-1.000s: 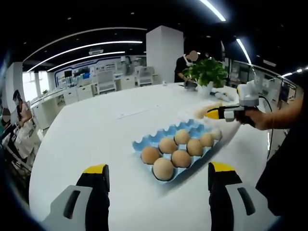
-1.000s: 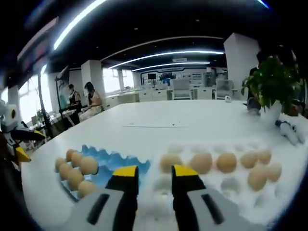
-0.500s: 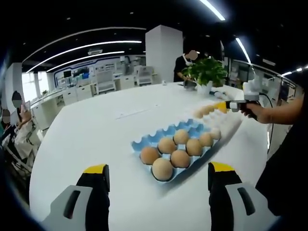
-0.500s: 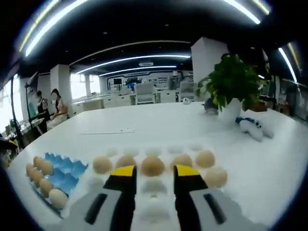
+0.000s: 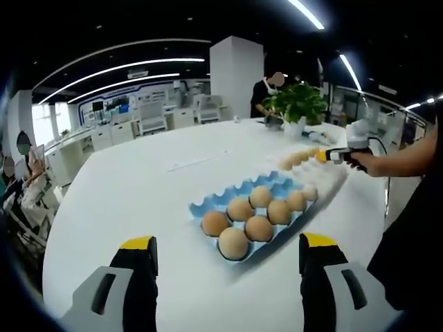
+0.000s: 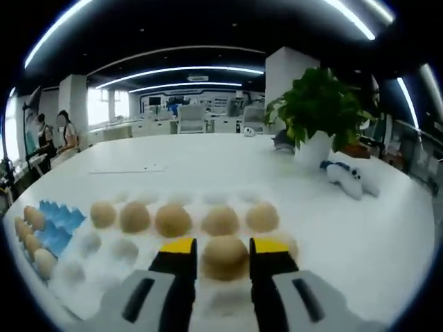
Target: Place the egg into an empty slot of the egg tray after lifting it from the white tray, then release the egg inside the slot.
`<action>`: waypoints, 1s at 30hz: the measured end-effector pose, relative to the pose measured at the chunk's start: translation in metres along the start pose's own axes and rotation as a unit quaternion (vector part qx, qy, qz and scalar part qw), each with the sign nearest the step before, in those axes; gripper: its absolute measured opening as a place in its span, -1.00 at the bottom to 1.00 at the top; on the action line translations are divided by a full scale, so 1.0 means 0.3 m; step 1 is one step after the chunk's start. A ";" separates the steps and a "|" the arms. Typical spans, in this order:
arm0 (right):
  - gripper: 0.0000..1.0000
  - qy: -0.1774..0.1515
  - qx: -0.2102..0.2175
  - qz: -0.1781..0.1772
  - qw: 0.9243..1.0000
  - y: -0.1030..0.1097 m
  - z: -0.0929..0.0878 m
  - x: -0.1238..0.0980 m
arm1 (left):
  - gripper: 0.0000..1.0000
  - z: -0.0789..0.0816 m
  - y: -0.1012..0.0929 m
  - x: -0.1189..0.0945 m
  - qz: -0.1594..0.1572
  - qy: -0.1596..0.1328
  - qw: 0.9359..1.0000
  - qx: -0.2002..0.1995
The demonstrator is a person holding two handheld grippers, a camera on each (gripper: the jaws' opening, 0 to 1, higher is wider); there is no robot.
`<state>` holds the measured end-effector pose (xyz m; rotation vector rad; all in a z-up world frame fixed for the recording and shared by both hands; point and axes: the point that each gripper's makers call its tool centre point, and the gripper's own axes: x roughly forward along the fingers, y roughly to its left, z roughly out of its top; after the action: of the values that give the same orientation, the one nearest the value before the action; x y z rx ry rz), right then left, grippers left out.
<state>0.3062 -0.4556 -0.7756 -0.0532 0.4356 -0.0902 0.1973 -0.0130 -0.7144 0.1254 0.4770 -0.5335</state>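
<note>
In the right gripper view a brown egg [image 6: 223, 257] sits in a slot of the white tray [image 6: 104, 266], right between the jaws of my right gripper [image 6: 224, 246]. The jaws flank it at an unchanged width, so the gripper is open. A row of brown eggs [image 6: 173, 220] lies just beyond. The blue egg tray [image 6: 54, 232] is at the left edge. In the left gripper view the blue egg tray [image 5: 228, 197] holds several eggs, with empty slots on its far side. My left gripper [image 5: 227, 243] hangs wide open before it. The right gripper [image 5: 338, 154] hovers over the white tray [image 5: 331, 173].
A potted plant [image 6: 315, 111] and a small white and blue object [image 6: 349, 180] stand on the white table [image 5: 138, 187] beyond the white tray. A person's forearm [image 5: 405, 159] reaches in from the right. People sit at desks far off on the left.
The right gripper has travelled along the white tray, away from the blue tray, and dropped closer. An egg now lies between its jaws. The left gripper has stayed still.
</note>
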 end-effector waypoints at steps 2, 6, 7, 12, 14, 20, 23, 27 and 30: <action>-0.44 -0.005 0.008 -0.001 1.000 -0.006 -0.005 0.016 | 0.71 -0.001 0.002 -0.002 0.002 0.000 1.000 0.001; -0.47 -0.009 0.014 0.008 1.000 -0.004 -0.003 0.005 | 0.71 0.000 0.006 -0.003 0.003 -0.001 1.000 -0.001; -0.47 -0.008 0.014 0.007 1.000 -0.003 -0.002 0.006 | 0.71 0.000 0.006 -0.002 0.003 -0.001 1.000 0.000; -0.48 -0.034 0.024 0.004 0.999 -0.003 0.047 -0.026 | 0.72 0.003 0.010 -0.005 0.005 -0.003 1.000 0.000; -0.48 -0.042 0.028 0.007 0.999 0.004 0.070 -0.047 | 0.73 0.000 0.012 -0.004 0.006 -0.002 1.000 -0.001; -0.47 -0.067 0.021 0.038 0.997 0.082 0.140 -0.104 | 0.76 -0.005 0.008 0.002 0.000 0.001 1.000 0.004; -0.47 -0.075 0.019 0.063 0.995 0.140 0.163 -0.121 | 0.78 -0.001 0.010 0.003 0.000 -0.003 1.000 0.002; -0.47 -0.085 0.023 0.092 0.992 0.225 0.197 -0.141 | 0.76 -0.001 0.008 0.005 -0.002 -0.002 1.000 0.002; -0.47 -0.088 0.015 0.114 0.989 0.290 0.208 -0.146 | 0.75 -0.003 0.002 0.006 -0.006 -0.002 1.000 0.003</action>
<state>0.2996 -0.3628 -0.7069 0.0178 0.2613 0.1323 0.1987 -0.0130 -0.7159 0.1268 0.4724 -0.5460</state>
